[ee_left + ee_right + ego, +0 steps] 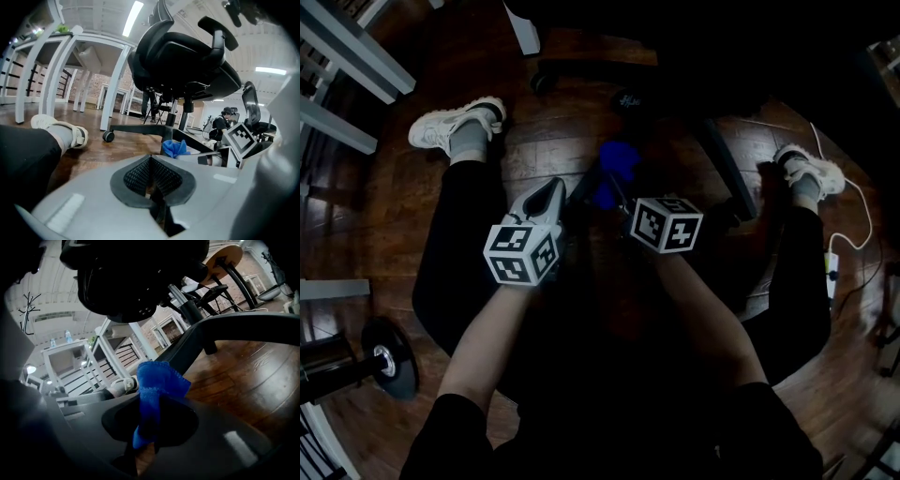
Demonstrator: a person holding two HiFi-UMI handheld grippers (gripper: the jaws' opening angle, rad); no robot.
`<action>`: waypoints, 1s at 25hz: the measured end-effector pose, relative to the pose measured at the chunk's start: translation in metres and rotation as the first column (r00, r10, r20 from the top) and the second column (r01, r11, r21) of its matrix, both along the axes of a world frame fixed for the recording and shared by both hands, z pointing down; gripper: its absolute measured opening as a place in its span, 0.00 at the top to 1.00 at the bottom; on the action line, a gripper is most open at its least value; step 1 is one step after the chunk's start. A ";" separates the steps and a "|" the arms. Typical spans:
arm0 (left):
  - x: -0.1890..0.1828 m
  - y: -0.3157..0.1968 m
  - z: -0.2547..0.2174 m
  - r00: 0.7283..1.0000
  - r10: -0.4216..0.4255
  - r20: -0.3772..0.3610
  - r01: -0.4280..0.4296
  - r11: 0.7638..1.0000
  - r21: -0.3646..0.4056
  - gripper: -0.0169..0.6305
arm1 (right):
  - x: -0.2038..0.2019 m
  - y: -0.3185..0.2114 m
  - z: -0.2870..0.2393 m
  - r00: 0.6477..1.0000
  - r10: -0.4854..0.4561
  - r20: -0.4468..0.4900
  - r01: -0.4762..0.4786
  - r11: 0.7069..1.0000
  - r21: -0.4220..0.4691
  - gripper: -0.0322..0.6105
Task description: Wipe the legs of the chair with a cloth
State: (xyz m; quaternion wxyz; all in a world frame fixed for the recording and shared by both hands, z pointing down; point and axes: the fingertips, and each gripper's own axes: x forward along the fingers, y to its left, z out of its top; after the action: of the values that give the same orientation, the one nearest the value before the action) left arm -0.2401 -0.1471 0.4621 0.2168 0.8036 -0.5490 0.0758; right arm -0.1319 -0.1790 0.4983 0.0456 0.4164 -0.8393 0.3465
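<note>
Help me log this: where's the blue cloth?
The blue cloth sits pinched in the right claw, at the head view's centre, beside a black chair leg.

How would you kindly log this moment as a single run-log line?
right gripper: shut on cloth | cloth: blue, near chair leg | left gripper: shut, empty

Blue cloth (157,385) in right claw (149,434), beside chair leg (234,329)
</note>
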 end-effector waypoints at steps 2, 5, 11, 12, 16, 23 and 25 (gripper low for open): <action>0.001 0.001 0.000 1.000 0.002 0.006 -0.002 1.000 0.004 0.97 | -0.012 0.014 -0.002 0.998 -0.055 -0.016 0.056 0.998 0.024 0.81; 0.003 0.001 0.000 1.000 0.005 0.001 -0.005 1.000 0.005 0.97 | -0.023 0.029 0.001 0.996 -0.093 -0.012 0.093 0.995 0.018 0.81; 0.002 0.001 0.000 1.000 0.012 0.013 -0.012 1.000 0.009 0.97 | -0.046 0.059 0.016 0.988 -0.153 -0.027 0.153 0.988 -0.013 0.81; 0.002 0.001 0.000 1.000 0.012 0.015 -0.012 1.000 0.009 0.97 | -0.048 0.061 0.017 0.986 -0.162 -0.026 0.162 0.987 -0.013 0.81; 0.001 0.005 -0.001 0.999 0.019 0.035 -0.020 1.000 0.020 0.97 | -0.023 0.048 0.015 0.990 -0.139 0.002 0.139 0.990 -0.018 0.81; 0.074 -0.005 -0.028 0.974 0.196 0.114 -0.209 0.971 0.115 0.97 | 0.099 -0.033 -0.015 0.987 0.162 0.006 -0.162 0.986 0.042 0.81; 0.104 -0.004 -0.030 0.963 0.250 0.101 -0.260 0.960 0.105 0.97 | 0.121 -0.054 -0.015 0.970 0.241 0.018 -0.242 0.970 0.028 0.81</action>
State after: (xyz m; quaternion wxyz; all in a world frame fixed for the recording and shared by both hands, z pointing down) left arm -0.1364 -0.1514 0.4322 0.1335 0.8750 -0.4532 0.1057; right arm -0.0111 -0.2331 0.4830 -0.0091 0.5135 -0.7878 0.3401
